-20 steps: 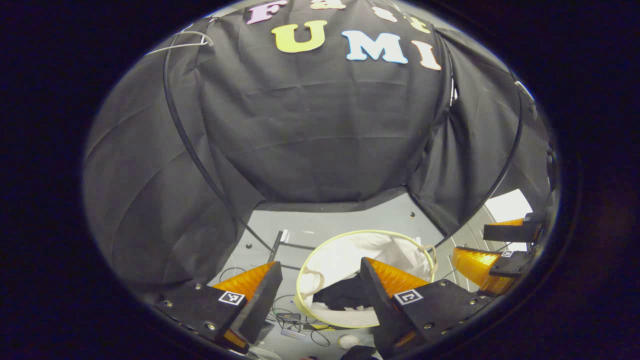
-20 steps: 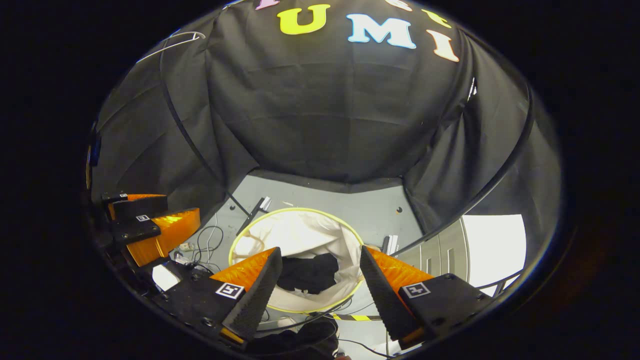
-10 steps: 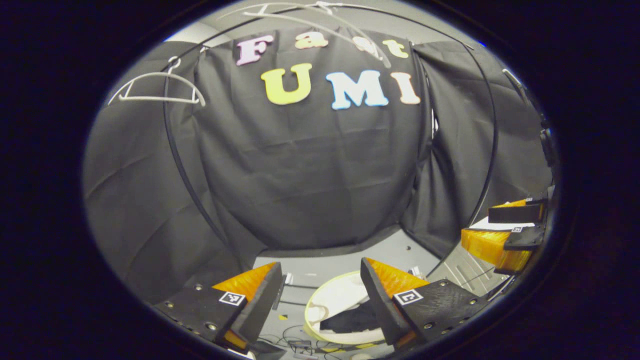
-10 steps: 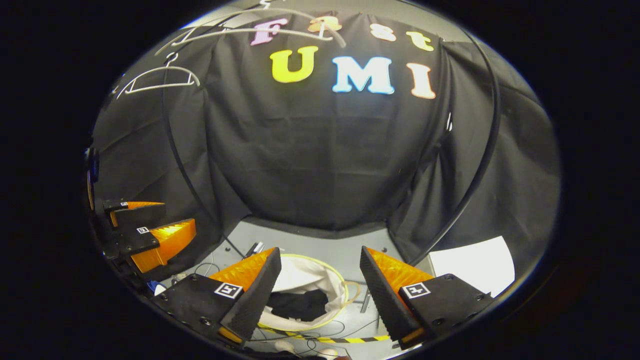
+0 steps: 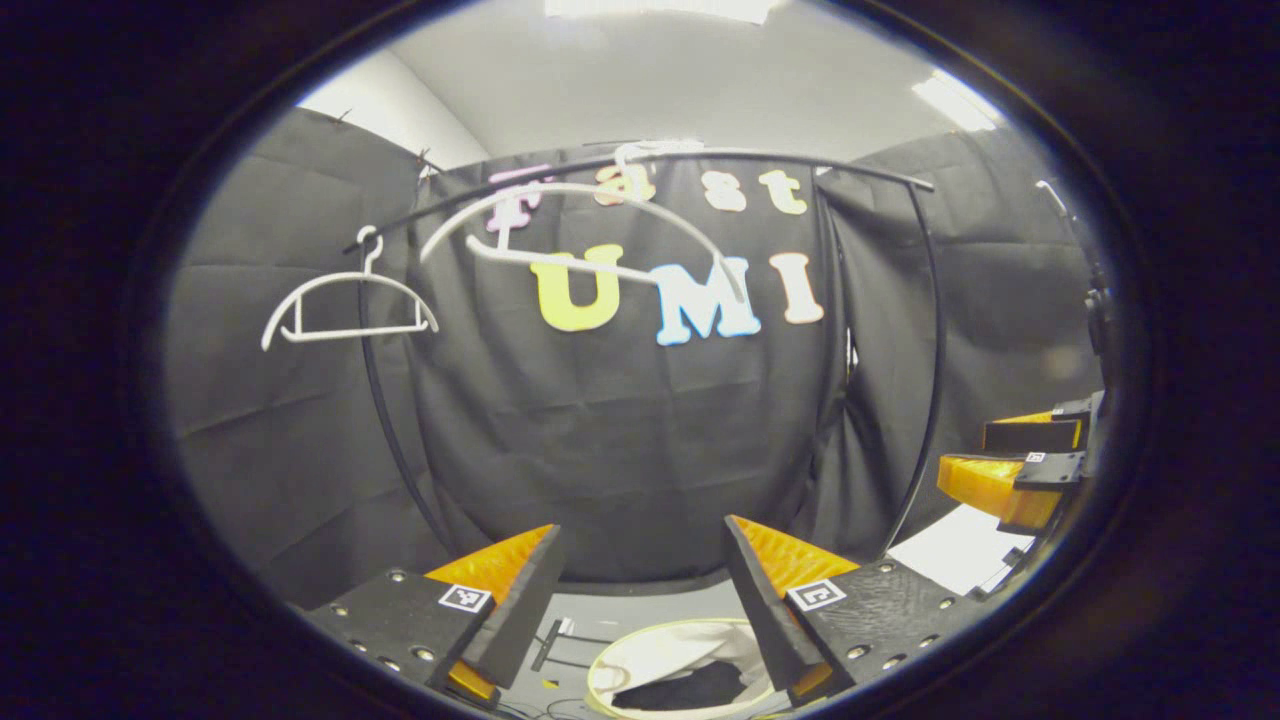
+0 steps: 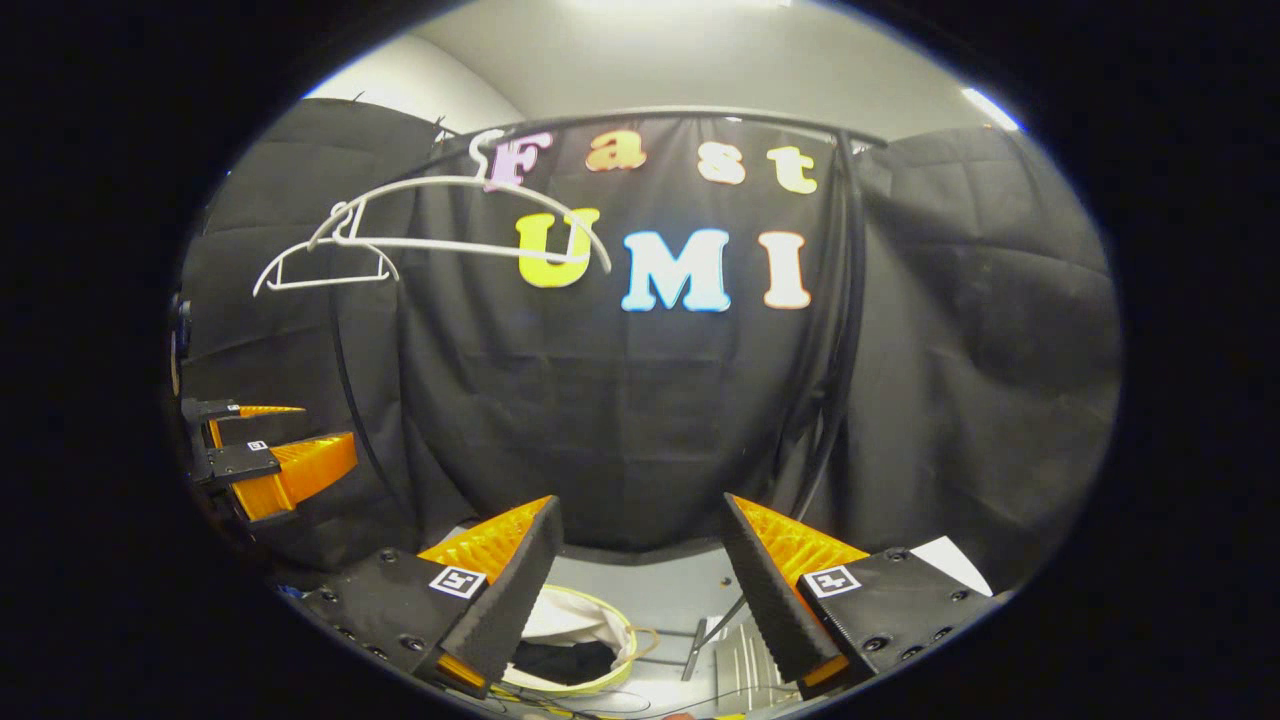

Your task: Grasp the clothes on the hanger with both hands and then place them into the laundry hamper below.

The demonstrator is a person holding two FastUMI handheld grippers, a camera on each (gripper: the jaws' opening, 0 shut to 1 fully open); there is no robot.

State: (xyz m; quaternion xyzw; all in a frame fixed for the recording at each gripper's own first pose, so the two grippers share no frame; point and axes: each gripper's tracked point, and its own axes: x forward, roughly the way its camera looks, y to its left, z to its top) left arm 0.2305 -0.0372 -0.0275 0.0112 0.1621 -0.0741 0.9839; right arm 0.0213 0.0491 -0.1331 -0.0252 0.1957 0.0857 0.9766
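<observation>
We held the left gripper (image 5: 640, 590) and right gripper (image 6: 640, 580) with fingers spread and empty, raised level with the booth wall. The dark clothes (image 5: 690, 690) lay down in the white, yellow-rimmed round fabric laundry hamper (image 5: 625, 665), so both white plastic hangers (image 5: 345, 305) hung bare on the black rail (image 5: 760, 160).

White hangers (image 5: 350, 305), black clothes (image 5: 690, 690) in a white, yellow-rimmed hamper (image 5: 640, 665)
</observation>
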